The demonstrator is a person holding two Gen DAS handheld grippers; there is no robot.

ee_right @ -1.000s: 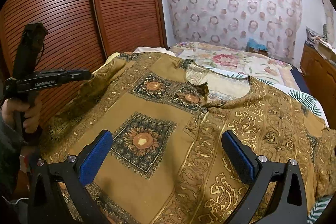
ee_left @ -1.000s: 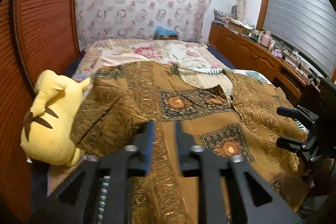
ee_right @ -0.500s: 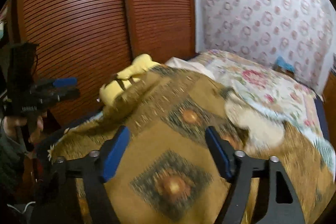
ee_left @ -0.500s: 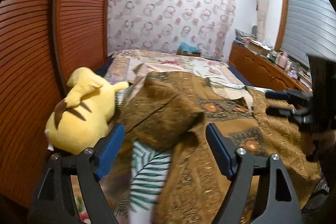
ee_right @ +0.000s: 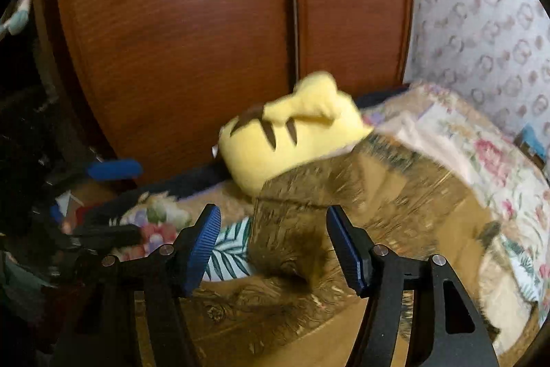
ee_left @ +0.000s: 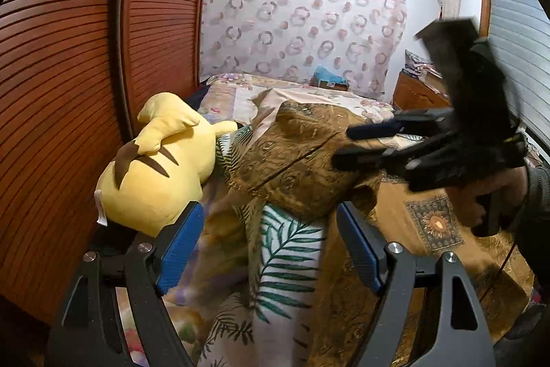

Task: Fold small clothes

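A brown and gold patterned garment lies spread on the bed, its left sleeve folded inward over the body; it also shows in the right wrist view. My left gripper is open and empty, just short of the folded sleeve. My right gripper is open, its jaws either side of the sleeve's folded end. The right gripper also shows in the left wrist view, above the sleeve. The left gripper shows blurred at the left of the right wrist view.
A yellow plush toy lies at the bed's left edge against the slatted wooden wardrobe. A leaf-print sheet and a floral bedspread lie under the garment. A wooden dresser stands at the right.
My left gripper opened, let go of the sleeve and drew back. My right gripper swung left across the garment to the folded sleeve.
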